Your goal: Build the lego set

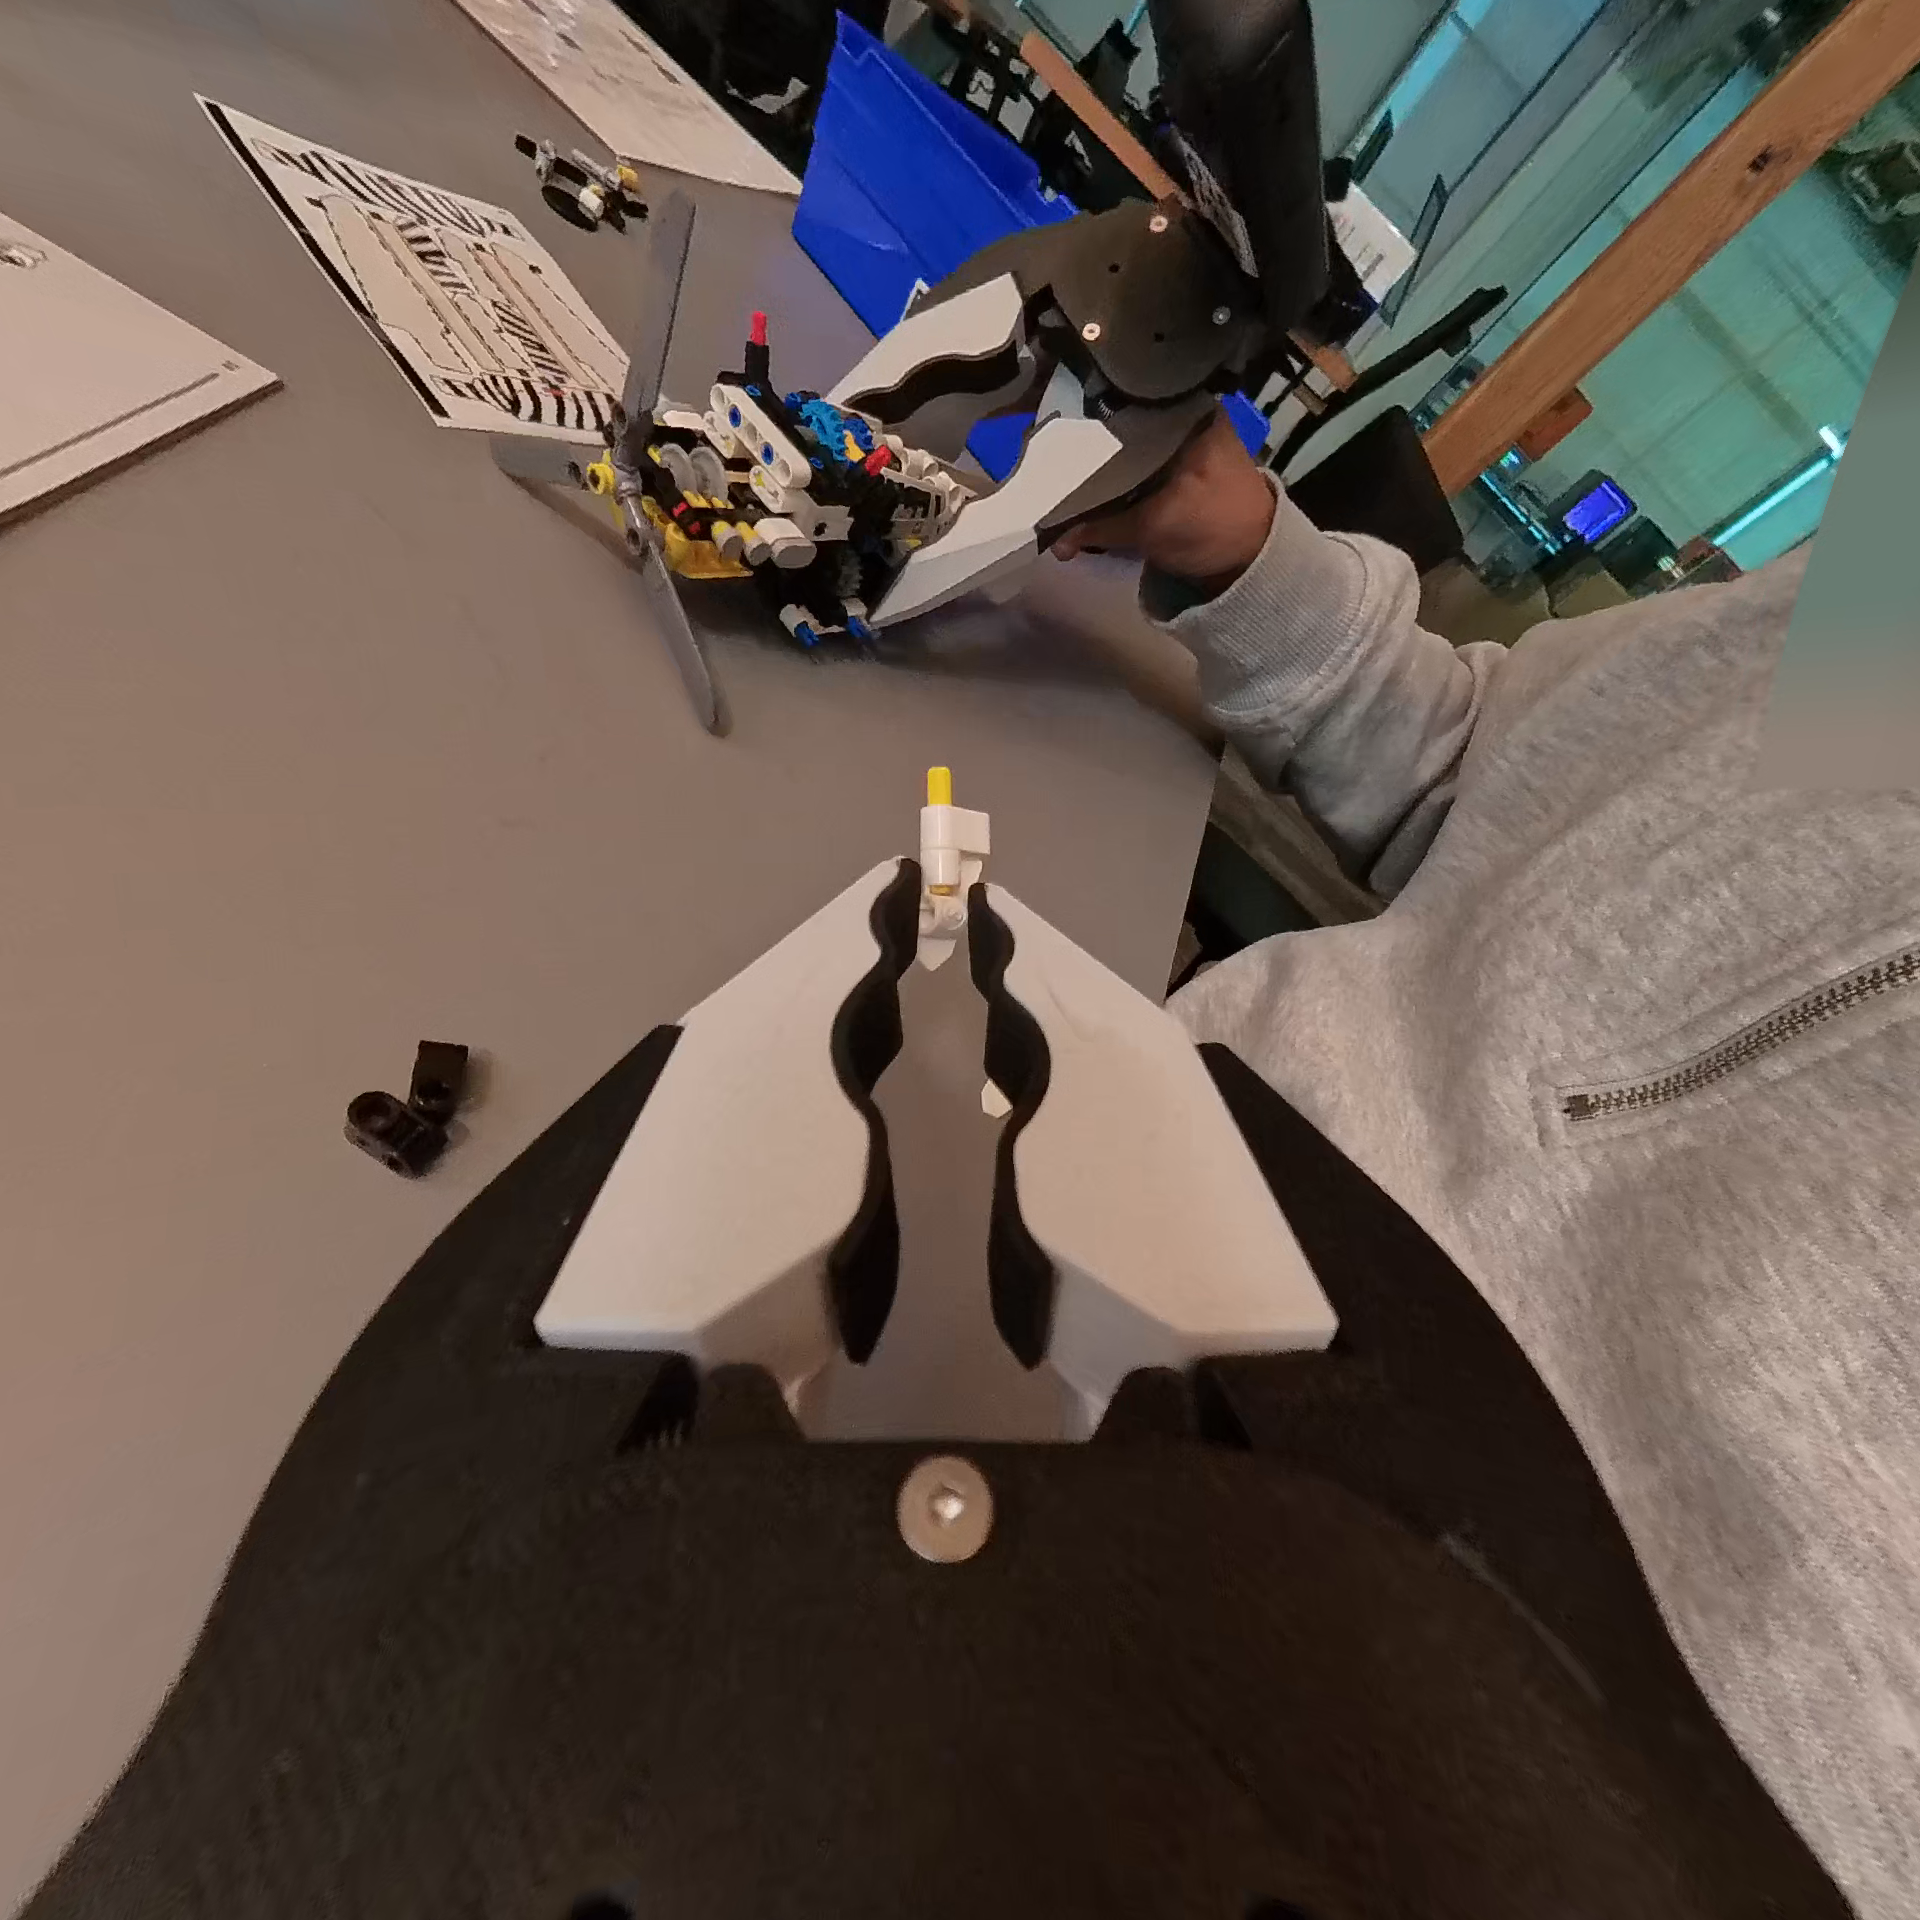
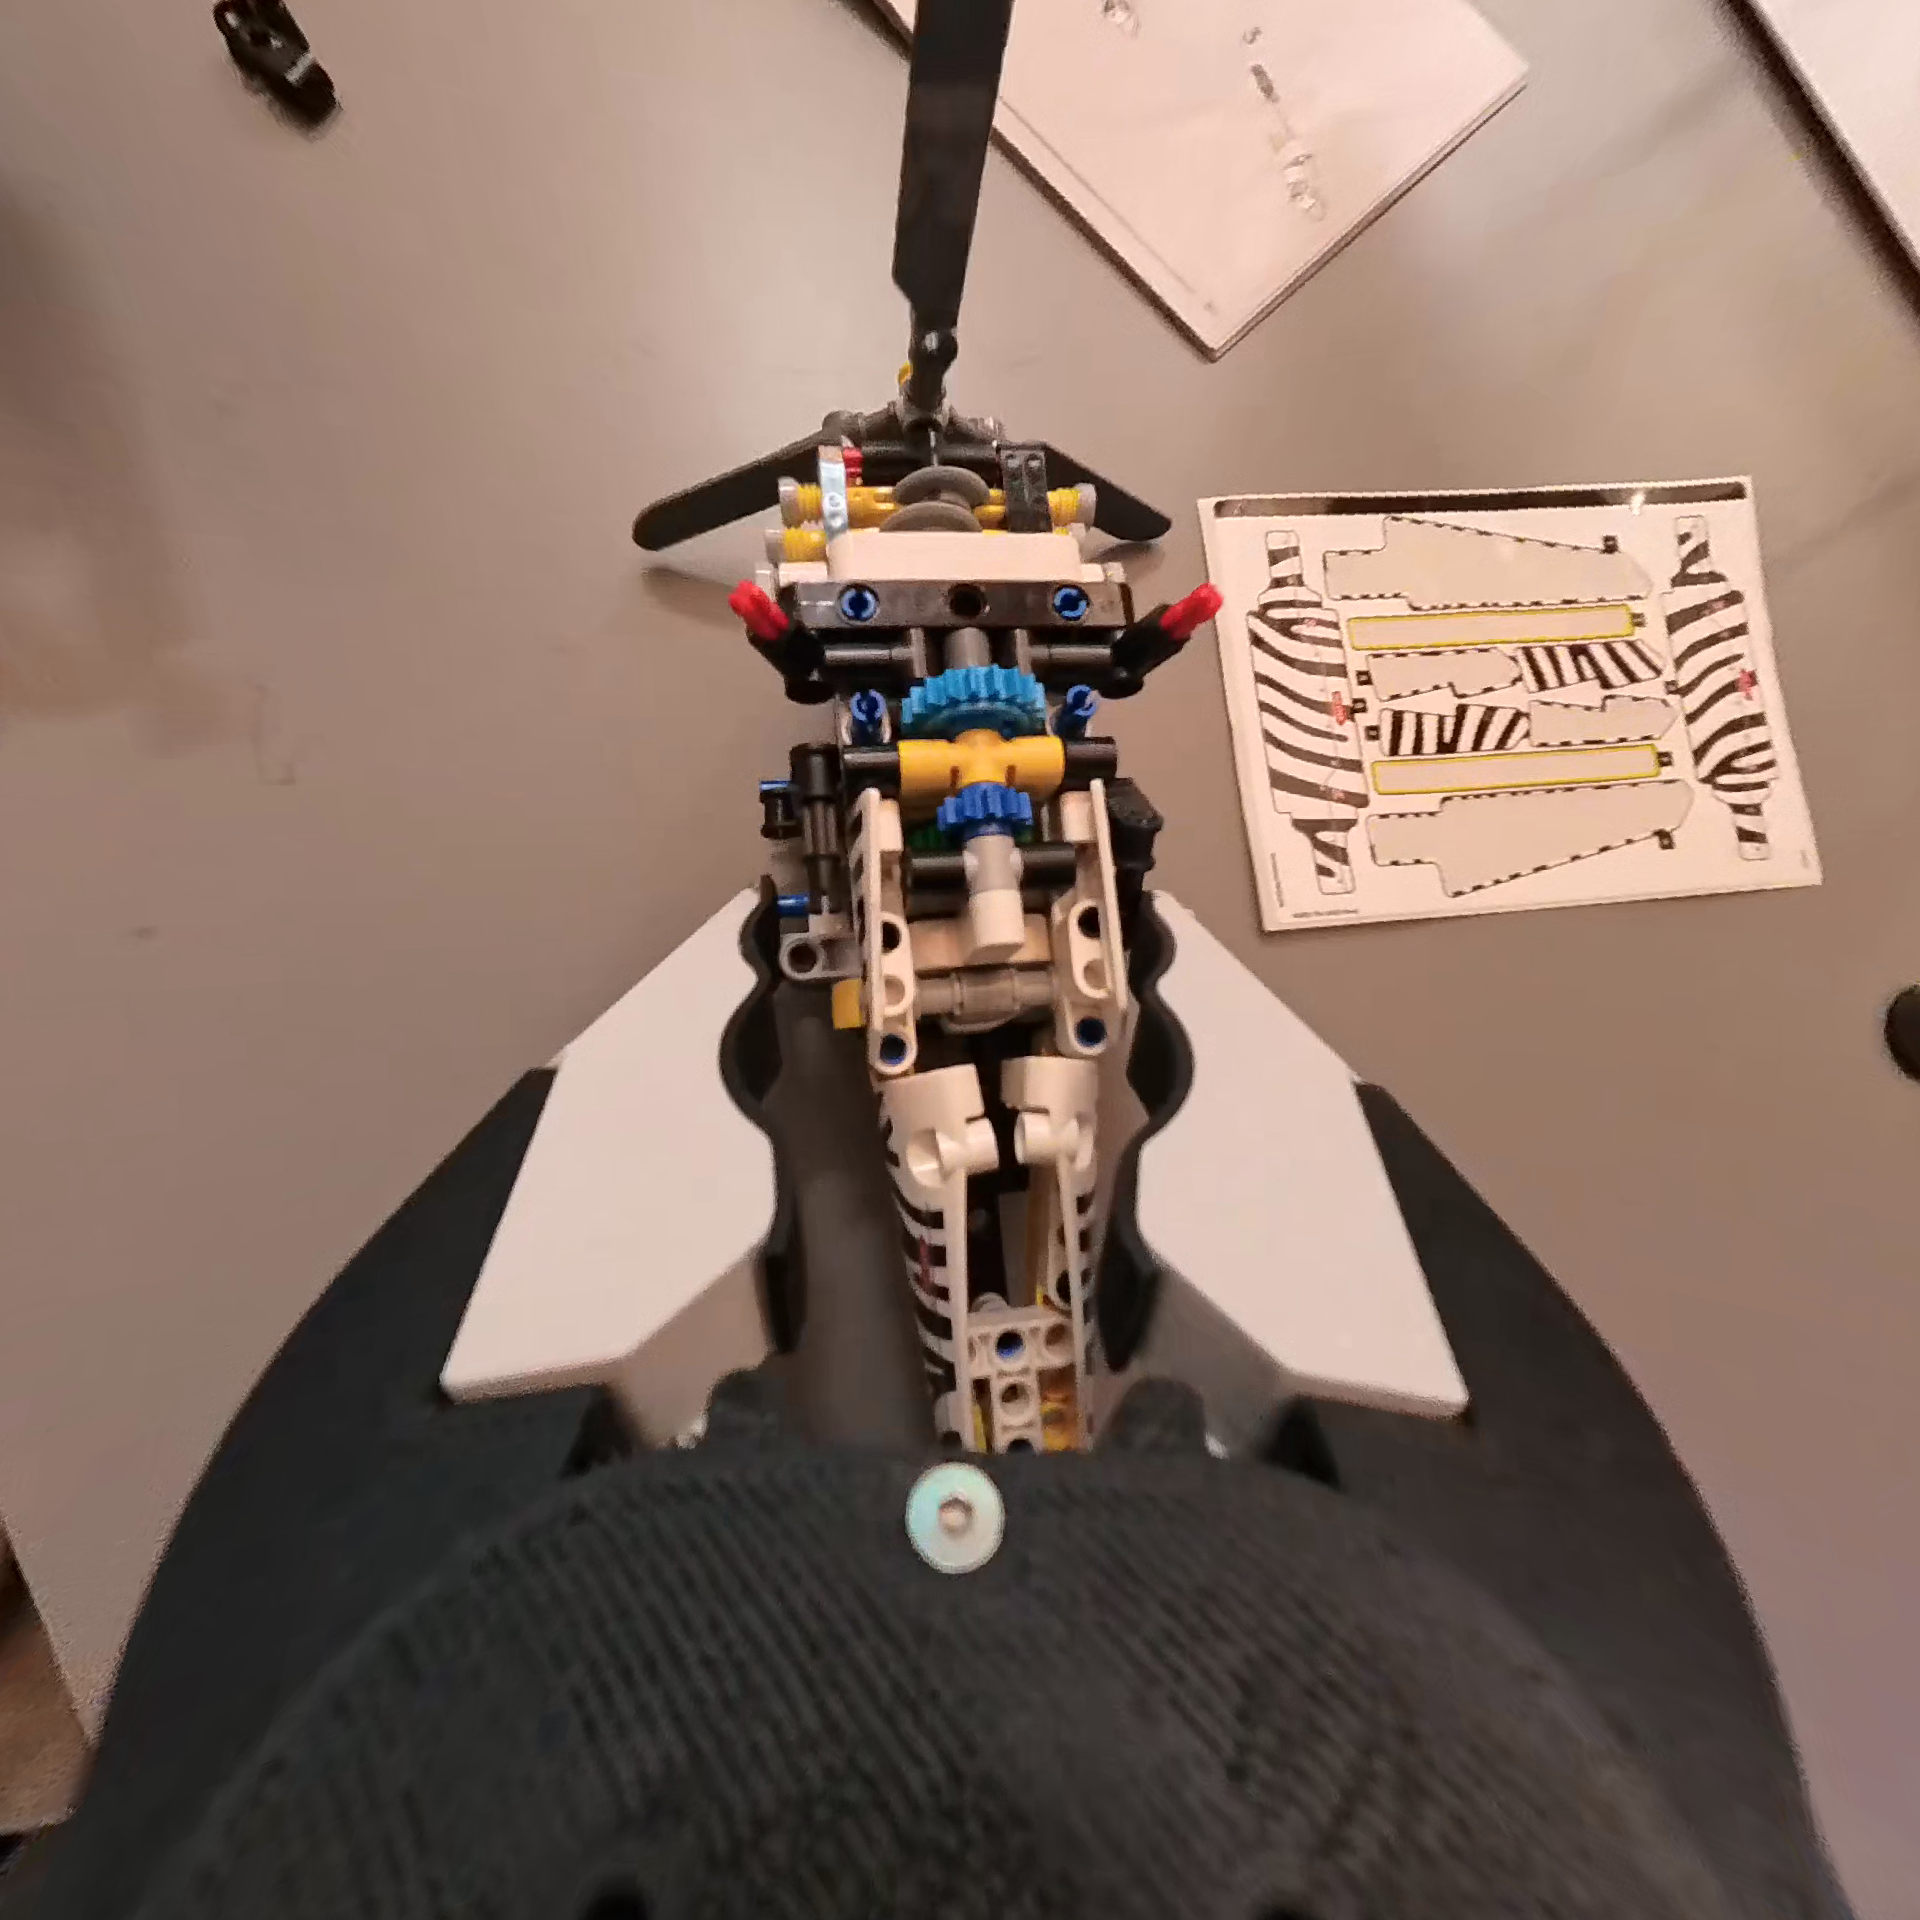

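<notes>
The left gripper (image 1: 948, 896) was pinching a small white connector with a yellow pin (image 1: 950, 844) at its fingertips, the pin pointing away from the camera above the grey table (image 1: 312, 831). Its white fingers (image 1: 748, 1122) were drawn close together on that part. Just left of the fingers, a pair of loose black connectors (image 1: 414, 1105) lay on the table surface. To the right, a grey zipped sweatshirt (image 1: 1621, 1195) filled the near field and covered the table edge.

Farther off, the right gripper (image 1: 935, 499), held by a hand (image 1: 1184, 509) in a grey sleeve, was clamped around the tail end of the lego model (image 1: 769, 488). The model rested on the table, its grey propeller blades (image 1: 655, 457) facing away from the gripper. In the right wrist view, the model (image 2: 977, 831) sat lengthwise between the white fingers (image 2: 613, 1174), with the fingertip pads against its sides; blue gears, a yellow hub and two red pins showed on top. The model body blocked the view of the table directly below.

Beyond the model, a striped sticker sheet (image 1: 436, 291) lay flat, close beside the propeller. An instruction booklet (image 2: 1247, 156) lay farther out. A small black and yellow assembly (image 1: 582, 182) sat near the far edge. A blue bin (image 1: 904, 187) stood past the table.
</notes>
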The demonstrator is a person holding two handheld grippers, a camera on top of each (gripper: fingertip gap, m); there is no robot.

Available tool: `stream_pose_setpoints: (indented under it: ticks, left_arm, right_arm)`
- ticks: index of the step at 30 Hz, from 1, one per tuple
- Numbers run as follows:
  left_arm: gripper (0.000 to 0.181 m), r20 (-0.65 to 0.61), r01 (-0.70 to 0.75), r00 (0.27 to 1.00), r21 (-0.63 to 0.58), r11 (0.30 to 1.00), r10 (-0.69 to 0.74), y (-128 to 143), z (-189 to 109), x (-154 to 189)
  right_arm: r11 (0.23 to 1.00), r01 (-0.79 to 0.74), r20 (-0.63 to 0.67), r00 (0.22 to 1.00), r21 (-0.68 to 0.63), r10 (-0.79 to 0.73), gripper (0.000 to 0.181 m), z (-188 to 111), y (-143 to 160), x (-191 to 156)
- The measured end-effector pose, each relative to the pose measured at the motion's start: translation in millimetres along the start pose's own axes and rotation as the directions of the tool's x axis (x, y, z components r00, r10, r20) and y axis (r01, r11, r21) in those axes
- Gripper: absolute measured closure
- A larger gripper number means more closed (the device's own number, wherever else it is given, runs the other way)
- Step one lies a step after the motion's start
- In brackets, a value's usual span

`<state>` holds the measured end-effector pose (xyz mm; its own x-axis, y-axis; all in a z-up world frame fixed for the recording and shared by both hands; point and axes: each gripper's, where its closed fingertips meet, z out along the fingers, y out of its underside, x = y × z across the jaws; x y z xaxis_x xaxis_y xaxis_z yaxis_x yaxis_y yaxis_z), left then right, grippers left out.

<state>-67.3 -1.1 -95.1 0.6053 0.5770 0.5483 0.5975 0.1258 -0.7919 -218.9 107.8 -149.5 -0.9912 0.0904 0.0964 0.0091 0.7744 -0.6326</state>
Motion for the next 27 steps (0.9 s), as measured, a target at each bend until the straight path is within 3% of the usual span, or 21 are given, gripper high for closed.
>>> stream_pose_setpoints:
  ticks: [7, 13, 17, 19, 23, 27]
  left_arm:
    - [0.174, -0.03, 0.021, 0.999, 0.01, 1.0, -0.021, -0.6, 6.4, 3.1]
    - [0.175, -0.039, 0.001, 0.999, -0.005, 1.0, -0.001, -3.4, 11.9, 12.7]
    - [0.174, -0.025, -0.014, 1.0, -0.016, 1.0, 0.013, -7.3, 15.5, 23.6]
    - [0.175, 0.029, -0.02, 0.999, -0.029, 0.999, 0.021, -7.4, 17.4, 23.1]
    - [0.175, 0.05, 0.017, 0.999, 0.006, 1.0, -0.018, -15.4, 25.5, 32.6]
    - [0.175, -0.005, 0.043, 0.999, 0.045, 0.998, -0.043, -29.0, 40.0, 57.9]
  right_arm:
    - [0.994, -0.034, -0.084, 0.996, 0.104, 0.043, 0.105, -28.5, -7.1, 15.4]
    - [0.956, -0.076, -0.29, 0.943, 0.284, 0.161, 0.114, -102.0, -5.1, 35.4]
    - [0.965, -0.002, -0.578, 0.8, 0.264, 0.16, 0.122, -183.4, 25.4, 74.6]
    - [0.952, -0.016, -0.622, 0.753, 0.306, 0.213, 0.124, -219.6, 37.5, 81.2]
    - [0.927, -0.038, -0.659, 0.693, 0.372, 0.293, 0.123, -258.7, 70.8, 73.5]
    - [0.94, -0.043, -0.776, 0.553, 0.338, 0.304, 0.127, -291.9, 129.1, 66.6]
